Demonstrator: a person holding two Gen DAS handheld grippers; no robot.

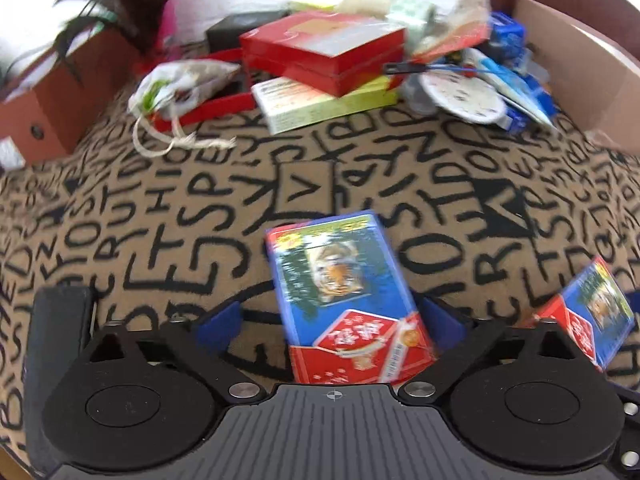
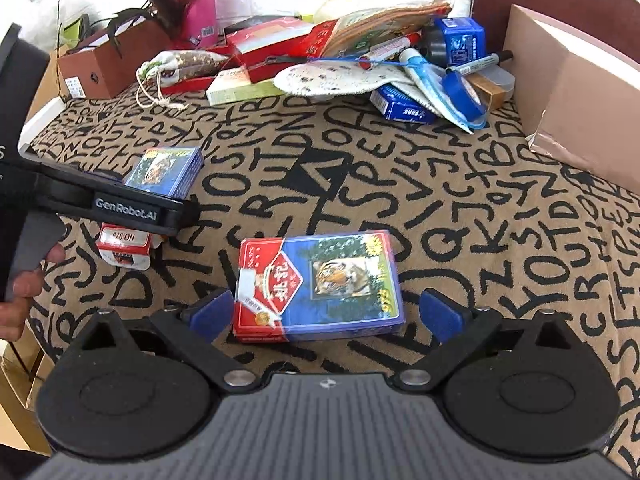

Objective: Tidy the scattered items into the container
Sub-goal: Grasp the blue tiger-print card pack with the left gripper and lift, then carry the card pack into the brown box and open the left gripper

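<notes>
The left gripper (image 1: pixel 334 316) is seen with its jaws spread; a card pack with a tiger picture (image 1: pixel 344 296) lies lengthwise in the gap at lower centre of the left wrist view, and no pressing contact by the blue pads (image 1: pixel 218 320) can be confirmed. A second like pack (image 1: pixel 592 312) is noted at the lower right edge of that view. The right gripper (image 2: pixel 328 312) is likewise held apart; its pack (image 2: pixel 320 288) lies crosswise between the pads, clear of both, on the lettered cloth (image 2: pixel 480 208). In the right wrist view the left gripper's body is seen at left centre, with a person's hand (image 2: pixel 24 280) at the left edge and a small red-and-white box (image 2: pixel 124 246) beneath it. A heap of scattered items, including a red box (image 1: pixel 324 50), a drawstring pouch (image 1: pixel 180 84) and a spotted insole (image 2: pixel 332 76), is recorded along the upper part of both views. A cardboard box (image 2: pixel 572 76) stands at upper right.
</notes>
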